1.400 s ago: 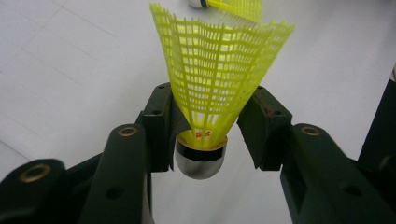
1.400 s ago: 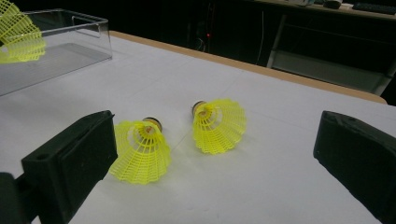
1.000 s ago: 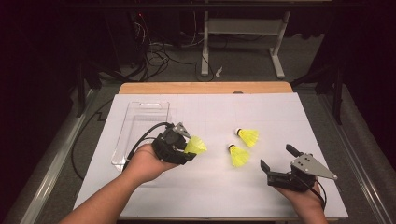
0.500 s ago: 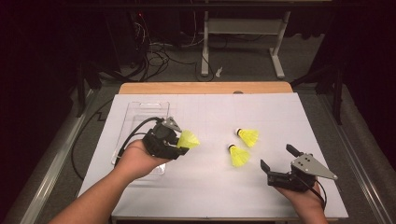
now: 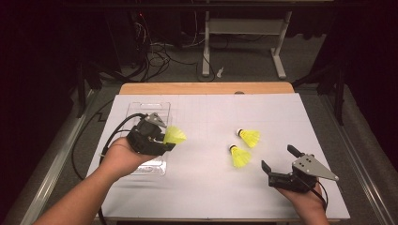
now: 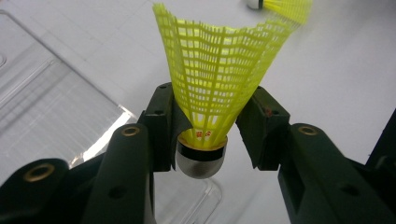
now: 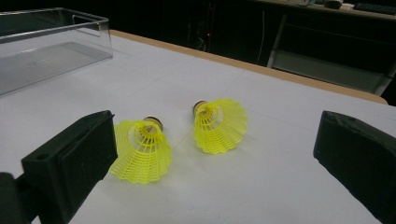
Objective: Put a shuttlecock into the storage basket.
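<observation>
Tabletop (image 5: 206,187) is covered by a white sheet, with a bare wooden strip along the far edge; beyond it lie a dark room, grey floor, tangled cables (image 5: 155,51) and a white table frame (image 5: 244,28). A clear plastic tray (image 5: 141,112) sits at roughly 10 o'clock on the sheet. High view: left claw (image 5: 165,139) is raised over the tray's right edge, pinching a yellow shuttlecock (image 5: 174,136) whose skirt points toward 3 o'clock. Left gripper view adds detail: both jaws press the skirt just above the silver-grey cap, the mesh flaring away from the camera. Two more yellow shuttlecocks, the far one (image 5: 248,137) and the near one (image 5: 240,156), lie just beside each other right of centre. Right claw (image 5: 280,157), at 5 o'clock, is spread wide and holds nothing; the right gripper view shows both loose shuttlecocks between its jaws, skirts facing the camera.
</observation>
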